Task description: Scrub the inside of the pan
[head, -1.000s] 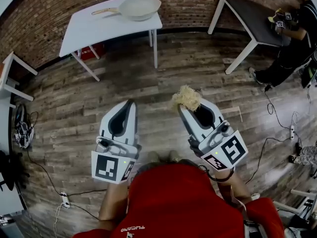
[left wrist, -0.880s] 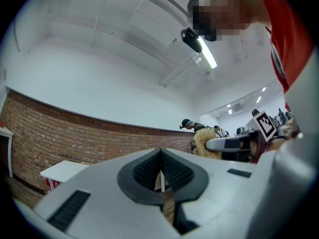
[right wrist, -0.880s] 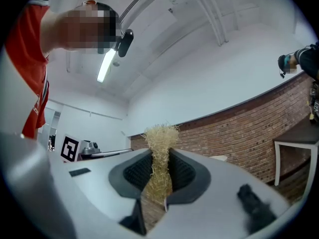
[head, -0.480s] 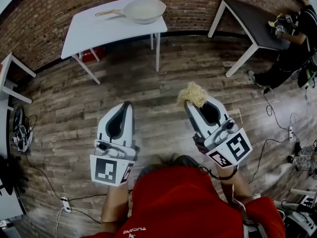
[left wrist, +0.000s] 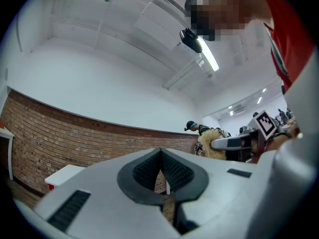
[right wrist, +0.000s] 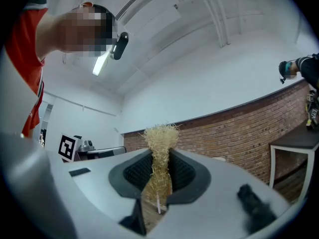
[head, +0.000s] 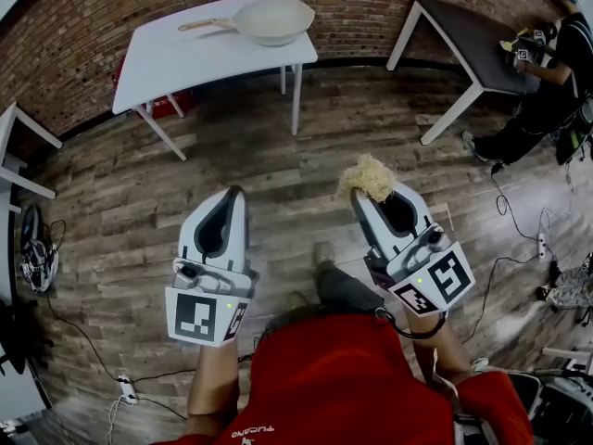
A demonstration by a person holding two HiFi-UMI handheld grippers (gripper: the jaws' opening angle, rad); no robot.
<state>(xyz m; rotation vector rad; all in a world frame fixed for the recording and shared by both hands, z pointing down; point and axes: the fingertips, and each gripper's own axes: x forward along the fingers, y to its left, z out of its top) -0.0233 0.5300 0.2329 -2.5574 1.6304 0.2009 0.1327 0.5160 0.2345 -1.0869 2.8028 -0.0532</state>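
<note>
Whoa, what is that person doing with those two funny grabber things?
A person in a red shirt holds a grabber in each hand. The right gripper is shut on a straw-coloured scrubber. The left gripper is shut with nothing in it. The pan sits on a white table across the room, so no scrubbing is happening yet.

Prob. a test lab / recording room: brick wall (head: 408, 3), plank floor (head: 278, 156), plain white table (head: 176, 58) and dark table (head: 459, 21), loose cables (head: 37, 250) on floor (strip lights (left wrist: 208, 59) overhead), 2nd person (head: 556, 72) working at the dark table.
</note>
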